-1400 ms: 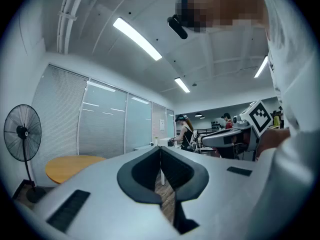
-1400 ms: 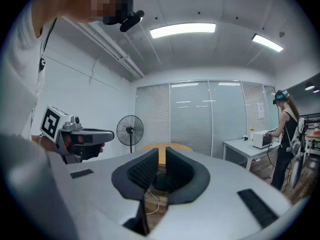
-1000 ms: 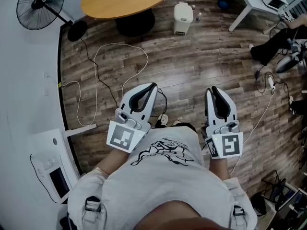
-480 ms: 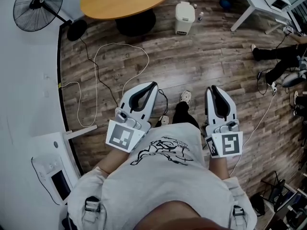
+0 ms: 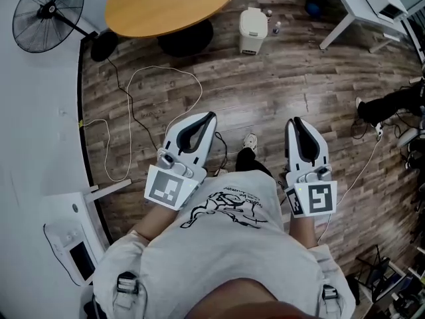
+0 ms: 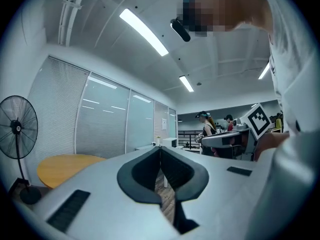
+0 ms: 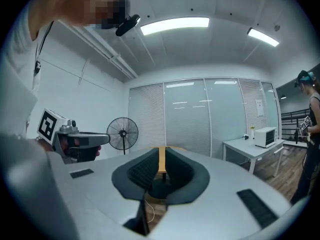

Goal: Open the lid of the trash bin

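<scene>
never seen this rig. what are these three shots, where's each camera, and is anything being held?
There is no robot here. A person stands holding two hand-held tools, the left gripper and the right gripper; each has two jaws and a cube with square markers. The head view comes from a camera on the person's head, looking steeply down at the wooden floor. The two gripper views come from cameras riding on each gripper, looking along its jaws. On the floor ahead stands a small white trash bin, its lid apparently down, beside a round wooden table. A standing fan and a loose white cable lie to the left. Both pairs of jaws are drawn together and hold nothing, well short of the bin.
</scene>
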A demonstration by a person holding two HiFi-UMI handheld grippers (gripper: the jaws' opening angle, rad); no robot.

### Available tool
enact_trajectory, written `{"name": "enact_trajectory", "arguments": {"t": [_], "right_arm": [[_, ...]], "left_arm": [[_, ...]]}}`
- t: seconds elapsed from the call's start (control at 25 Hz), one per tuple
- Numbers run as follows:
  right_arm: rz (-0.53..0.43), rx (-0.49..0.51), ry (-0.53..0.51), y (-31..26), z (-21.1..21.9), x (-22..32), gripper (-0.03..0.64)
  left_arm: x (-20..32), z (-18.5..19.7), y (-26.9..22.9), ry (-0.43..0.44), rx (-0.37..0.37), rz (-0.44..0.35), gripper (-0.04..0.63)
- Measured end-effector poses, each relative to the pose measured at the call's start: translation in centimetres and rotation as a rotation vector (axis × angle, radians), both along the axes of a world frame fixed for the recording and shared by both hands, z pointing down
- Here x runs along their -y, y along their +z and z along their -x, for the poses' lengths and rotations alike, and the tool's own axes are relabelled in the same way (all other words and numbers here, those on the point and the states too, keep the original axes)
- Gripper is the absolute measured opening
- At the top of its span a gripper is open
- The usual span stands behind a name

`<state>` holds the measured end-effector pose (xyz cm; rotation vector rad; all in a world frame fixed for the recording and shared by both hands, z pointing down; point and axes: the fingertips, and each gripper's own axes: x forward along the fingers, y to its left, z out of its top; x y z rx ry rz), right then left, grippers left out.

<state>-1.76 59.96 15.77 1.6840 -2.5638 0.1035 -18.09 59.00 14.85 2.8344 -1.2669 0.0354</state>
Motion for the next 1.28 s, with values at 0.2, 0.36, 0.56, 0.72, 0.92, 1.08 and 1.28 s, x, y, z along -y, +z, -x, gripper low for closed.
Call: {"name": "enact_trajectory", "arguments": {"t": [0.2, 0.36, 0.56, 0.72, 0.92, 1.08, 1.28], "right_arm": [[0.004, -0.002, -0.013, -0.2, -3.7, 4.1, 0.043], [0.003, 0.004, -0.024, -0.5, -6.9, 7.5, 0.043], [0.007, 0.010, -0.032, -0.2, -10.4, 10.9, 0.041], [0.013, 0.011, -0.029, 0.3, -12.8, 13.3, 0.040], [0.019, 0.021, -0.038, 0.7, -14.2, 14.7, 0.037], [0.011, 0.023, -0.049, 0.4, -14.1, 15.7, 0.037], [0.013, 0.018, -0.049, 0.4, -14.5, 17.7, 0.037]], "left_arm": [[4.2, -3.8, -1.3, -0.007, -0.009, -0.041, 0.018], [7.3, -6.9, -1.1, -0.021, 0.006, -0.004, 0.018], [10.9, -10.6, -1.6, -0.024, 0.002, -0.033, 0.018], [13.1, -12.8, -1.1, -0.023, 0.003, -0.015, 0.018], [14.4, -14.0, -0.8, -0.037, 0.019, -0.008, 0.018], [15.5, -13.5, -0.9, -0.064, 0.023, -0.009, 0.018], [17.4, -14.2, -0.8, -0.052, 0.015, -0.008, 0.018]]}}
